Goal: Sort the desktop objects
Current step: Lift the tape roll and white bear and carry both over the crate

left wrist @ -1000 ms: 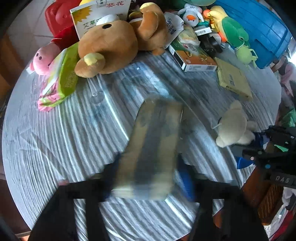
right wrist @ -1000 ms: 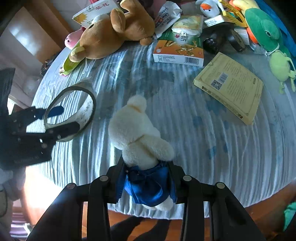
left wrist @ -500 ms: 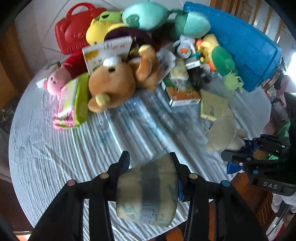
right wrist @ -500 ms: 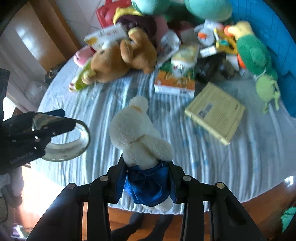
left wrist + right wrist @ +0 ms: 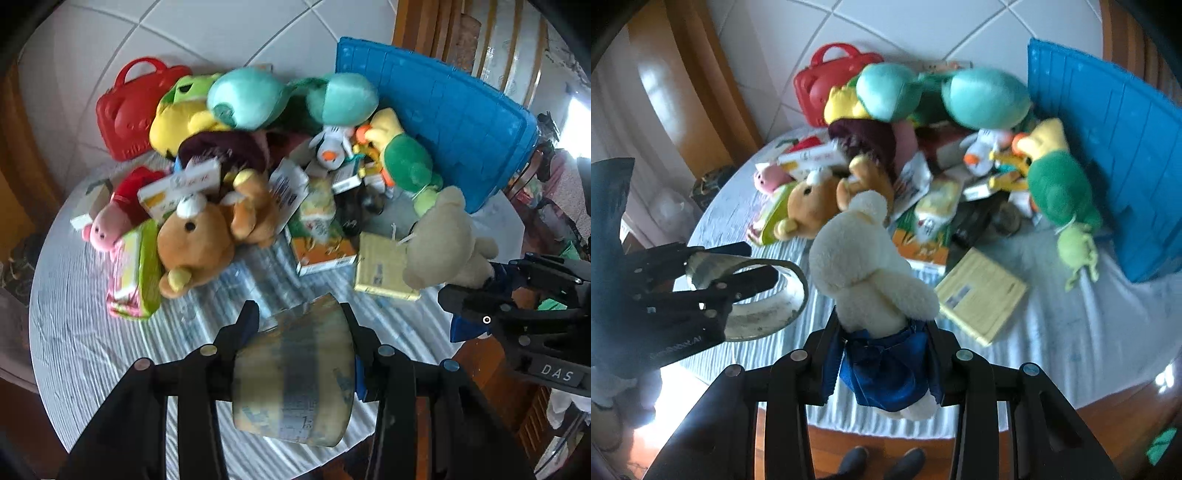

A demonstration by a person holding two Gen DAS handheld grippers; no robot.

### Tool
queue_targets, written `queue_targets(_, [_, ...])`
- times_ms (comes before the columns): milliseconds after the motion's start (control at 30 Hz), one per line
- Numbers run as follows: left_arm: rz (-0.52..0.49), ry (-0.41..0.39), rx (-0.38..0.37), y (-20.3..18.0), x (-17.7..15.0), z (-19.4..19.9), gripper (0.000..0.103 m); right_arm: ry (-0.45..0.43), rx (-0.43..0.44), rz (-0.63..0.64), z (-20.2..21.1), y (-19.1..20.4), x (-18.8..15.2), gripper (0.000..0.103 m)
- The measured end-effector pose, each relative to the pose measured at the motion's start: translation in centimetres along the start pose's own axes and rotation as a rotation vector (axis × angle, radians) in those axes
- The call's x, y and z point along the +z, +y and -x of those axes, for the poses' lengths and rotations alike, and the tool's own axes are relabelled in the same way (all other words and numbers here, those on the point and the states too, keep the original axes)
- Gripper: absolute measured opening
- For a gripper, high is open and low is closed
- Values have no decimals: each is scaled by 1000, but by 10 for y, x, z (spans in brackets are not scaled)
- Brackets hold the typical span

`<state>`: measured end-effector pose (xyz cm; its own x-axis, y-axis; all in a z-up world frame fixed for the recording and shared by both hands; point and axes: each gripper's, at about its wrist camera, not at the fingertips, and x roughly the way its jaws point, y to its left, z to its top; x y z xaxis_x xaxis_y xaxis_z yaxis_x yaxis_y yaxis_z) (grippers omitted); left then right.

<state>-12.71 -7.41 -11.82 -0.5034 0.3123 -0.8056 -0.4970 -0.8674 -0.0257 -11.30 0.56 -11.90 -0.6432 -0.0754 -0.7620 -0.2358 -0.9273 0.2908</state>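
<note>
Left gripper (image 5: 301,332) clamped on tape roll (image 5: 293,373), held above near table (image 5: 74,332) edge. Right gripper (image 5: 882,354) clamped on white bear (image 5: 868,258) at its blue shorts, lifted over table's near edge. Beyond: yellow book (image 5: 982,295), orange box (image 5: 321,251), brown bear (image 5: 199,240), toy pile, blue crate (image 5: 450,114) at right, red case (image 5: 133,107) at back.

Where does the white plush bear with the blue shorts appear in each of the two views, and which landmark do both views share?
Left wrist view: the bear is at the right, seen from the side, held by the right tongs.
Right wrist view: the bear fills the centre, its blue shorts clamped between the tongs, above the table edge.
Shared landmark: the yellow book lying flat on the table.
</note>
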Motion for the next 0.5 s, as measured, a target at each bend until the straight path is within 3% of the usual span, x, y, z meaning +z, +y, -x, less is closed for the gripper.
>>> queue_targets(500, [-26, -104, 29, -84, 83, 6, 42, -81, -16, 99, 49, -86, 47, 38])
